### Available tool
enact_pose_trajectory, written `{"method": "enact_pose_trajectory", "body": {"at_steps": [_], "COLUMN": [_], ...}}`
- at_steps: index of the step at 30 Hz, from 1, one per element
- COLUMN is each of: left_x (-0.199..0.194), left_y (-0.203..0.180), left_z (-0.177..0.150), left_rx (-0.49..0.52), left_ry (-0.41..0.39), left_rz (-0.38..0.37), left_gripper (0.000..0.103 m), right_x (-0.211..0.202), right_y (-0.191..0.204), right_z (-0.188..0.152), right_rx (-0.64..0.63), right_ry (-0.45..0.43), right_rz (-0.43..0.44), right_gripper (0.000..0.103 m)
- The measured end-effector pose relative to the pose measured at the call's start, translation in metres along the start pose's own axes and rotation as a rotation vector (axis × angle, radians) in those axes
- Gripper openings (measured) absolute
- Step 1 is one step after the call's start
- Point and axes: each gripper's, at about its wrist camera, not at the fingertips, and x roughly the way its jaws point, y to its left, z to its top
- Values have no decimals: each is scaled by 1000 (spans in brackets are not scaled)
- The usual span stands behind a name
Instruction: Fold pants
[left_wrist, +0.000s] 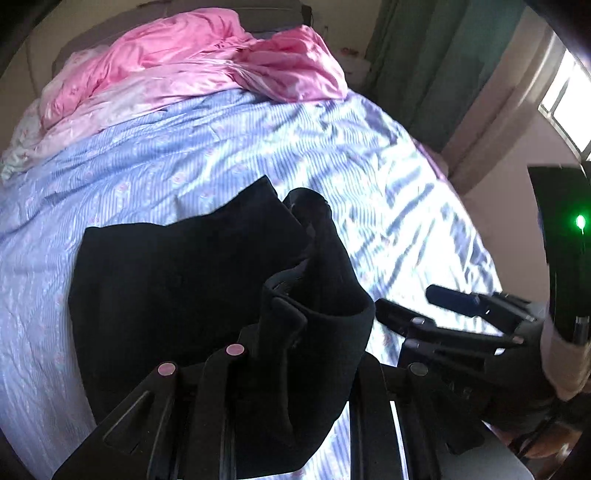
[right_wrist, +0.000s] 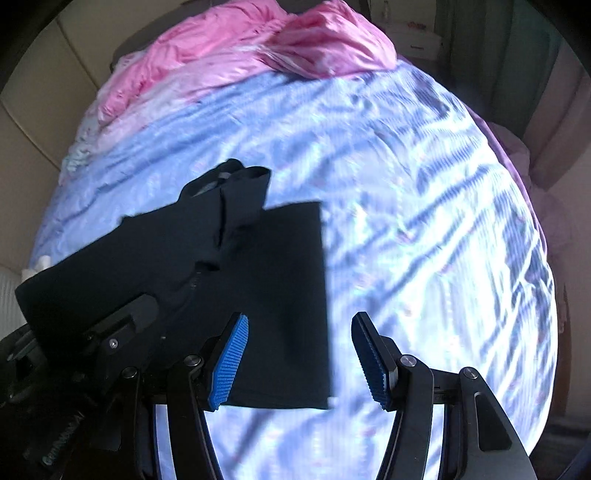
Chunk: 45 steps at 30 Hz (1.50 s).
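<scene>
The left gripper is closed on a fold of the black pants and lifts that part; the rest lies on the blue striped sheet. The right gripper stands half open and holds nothing, above the pants' edge. A pink blanket lies beyond.

pants: plain black
bedsheet: pale blue with fine darker blue stripes and faint pink marks
quilt: shiny pink, paler pink along one fold
curtain: green
right gripper: black, ribbed blue pads
</scene>
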Motion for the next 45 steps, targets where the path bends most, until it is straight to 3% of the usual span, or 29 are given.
{"method": "enact_pose_trajectory", "body": {"at_steps": [3, 5, 7, 10, 15, 20, 25, 33, 36, 38, 40, 45], "left_x": [15, 27, 29, 10, -18, -20, -16, -2, -1, 1, 2, -5], "left_y": [-18, -25, -31, -34, 12, 70, 96, 98, 100, 101, 102, 97], "left_z": [-9, -15, -24, -41, -61, -62, -40, -10, -13, -15, -17, -16], "left_rx": [21, 30, 31, 61, -44, -184, -233, -242, -256, -266, -280, -301], "left_ry": [19, 60, 80, 45, 23, 27, -9, -20, -7, 8, 15, 6], "left_rz": [63, 77, 56, 93, 158, 229, 253, 203, 197, 195, 188, 162], "left_gripper": [22, 37, 63, 77, 78, 78, 78, 78, 78, 78, 78, 78], "right_x": [13, 17, 20, 13, -1, 17, 53, 102, 112, 113, 107, 69], "right_y": [-25, -38, -48, -54, -35, -1, 21, 25, 28, 31, 29, 22], "right_z": [2, 3, 6, 12, 25, 40, 62, 87, 89, 89, 89, 85], "right_rx": [2, -5, -14, -26, -71, -85, -97, -72, -83, -95, -94, -70], "right_ry": [21, 22, 22, -3, -61, -71, -54, 18, 37, 51, 35, -33], "right_rz": [-15, -40, -63, -63, 62, 179, 193, 159, 154, 160, 146, 183], "right_gripper": [60, 60, 60, 60, 60, 60, 59, 58, 45, 24, 12, 6]}}
